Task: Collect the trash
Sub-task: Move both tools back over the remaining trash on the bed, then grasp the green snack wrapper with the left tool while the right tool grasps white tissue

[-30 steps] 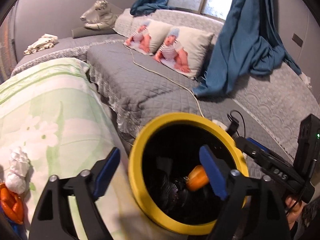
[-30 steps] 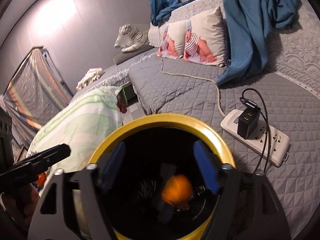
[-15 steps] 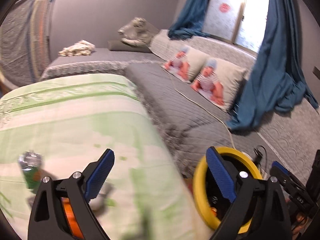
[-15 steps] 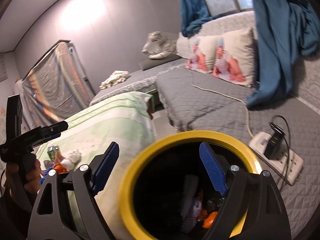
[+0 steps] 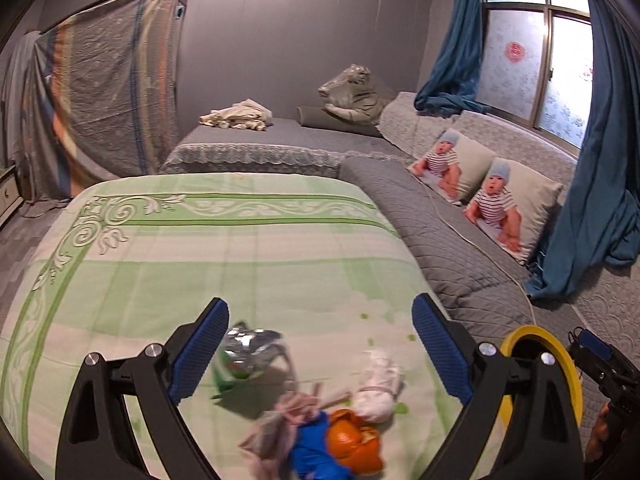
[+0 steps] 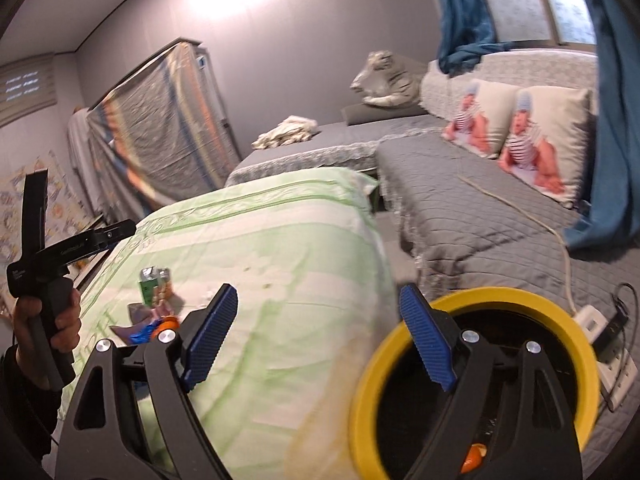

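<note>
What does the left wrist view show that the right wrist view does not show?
Only the left wrist view shows the white crumpled tissue wad clearly and the open left gripper above the litter. Only the right wrist view shows the white power strip, the orange peel piece in the bin and the open right gripper. Both show the yellow-rimmed black trash bin, the green floral bedcover and the green foil wrapper.

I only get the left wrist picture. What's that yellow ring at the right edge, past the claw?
Observer: The rim of a bin. The right wrist view looks down into its black inside.
Operator: Anything in it?
Observer: A bit of orange peel shows at the bottom.
Operator: And the other claw?
Observer: The right claw is open with nothing between its pads; its jaws have just been opening.
</note>
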Tool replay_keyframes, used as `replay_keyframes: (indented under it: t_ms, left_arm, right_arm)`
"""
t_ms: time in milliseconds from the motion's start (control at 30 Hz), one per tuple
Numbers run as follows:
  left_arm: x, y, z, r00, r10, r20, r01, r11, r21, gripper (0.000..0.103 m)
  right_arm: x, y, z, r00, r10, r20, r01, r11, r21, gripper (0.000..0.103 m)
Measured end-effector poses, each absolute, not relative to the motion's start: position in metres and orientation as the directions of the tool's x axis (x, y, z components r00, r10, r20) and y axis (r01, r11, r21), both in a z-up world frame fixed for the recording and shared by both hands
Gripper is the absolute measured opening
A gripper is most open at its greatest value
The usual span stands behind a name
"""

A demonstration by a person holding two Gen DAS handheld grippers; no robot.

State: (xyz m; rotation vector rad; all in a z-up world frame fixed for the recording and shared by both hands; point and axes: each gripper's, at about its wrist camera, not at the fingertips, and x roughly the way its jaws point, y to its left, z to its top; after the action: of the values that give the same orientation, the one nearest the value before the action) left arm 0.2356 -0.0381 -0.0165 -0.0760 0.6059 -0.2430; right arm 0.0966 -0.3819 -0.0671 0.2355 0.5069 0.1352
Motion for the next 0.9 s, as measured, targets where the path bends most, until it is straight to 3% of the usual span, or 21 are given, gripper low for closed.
replay_keyframes:
  t_ms: [500, 900]
  left_arm:
    - [0.247, 0.039, -0.053, 0.782, -0.176, -0.597, 0.094, 0.982, -0.166, 0.089]
    - [0.262, 0.051, -0.083, 0.749, -0.192, -0.634, 0.092, 0.978, -0.188, 0.089]
  right_arm:
    - [0.155, -0.286, -0.090, 0.755, 0.358, -0.549, -0.242, 0.931, 0.275, 0.079]
    - [0.186, -0.252, -0.109, 0.698, 0.394, -0.597, -0.279, 0.918, 0.281, 0.078]
